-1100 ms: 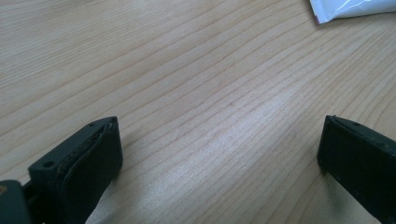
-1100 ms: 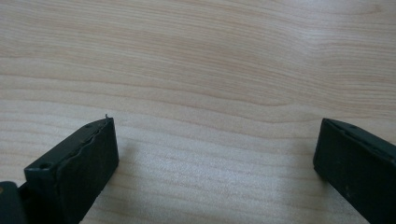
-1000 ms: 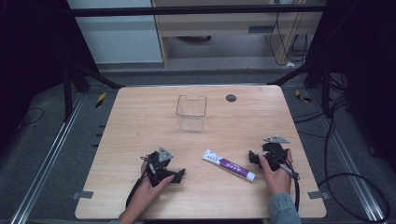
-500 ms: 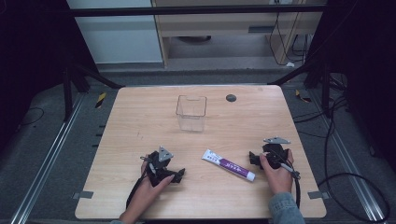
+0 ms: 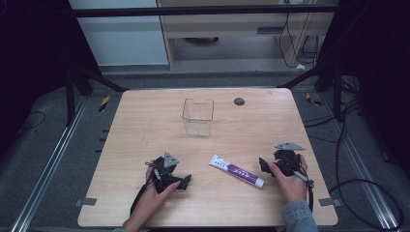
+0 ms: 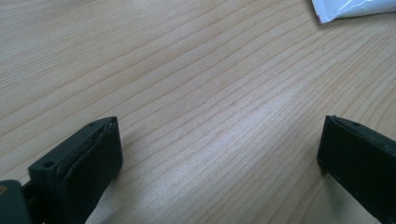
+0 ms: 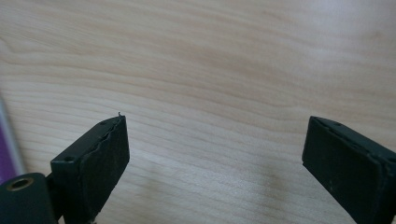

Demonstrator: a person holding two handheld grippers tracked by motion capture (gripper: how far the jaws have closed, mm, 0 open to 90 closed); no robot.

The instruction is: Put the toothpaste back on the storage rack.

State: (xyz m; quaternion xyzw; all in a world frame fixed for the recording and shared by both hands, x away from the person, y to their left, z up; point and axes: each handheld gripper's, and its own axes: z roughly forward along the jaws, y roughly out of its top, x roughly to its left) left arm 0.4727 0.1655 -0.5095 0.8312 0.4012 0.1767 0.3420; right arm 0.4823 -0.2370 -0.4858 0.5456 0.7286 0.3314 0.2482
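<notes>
A white and purple toothpaste tube lies flat near the table's front, between the two hands. My left gripper rests on the wood to the tube's left, jaws wide open over bare wood, and the tube's white end lies ahead of them. My right gripper sits just right of the tube's cap end. Its jaws are open with nothing between them and have just been closing a little. A purple strip of the tube shows at the left edge of the right gripper view.
A clear, empty plastic container stands upright toward the middle back of the wooden table. A small dark round thing lies behind it to the right. Cables trail from both grippers off the front edge.
</notes>
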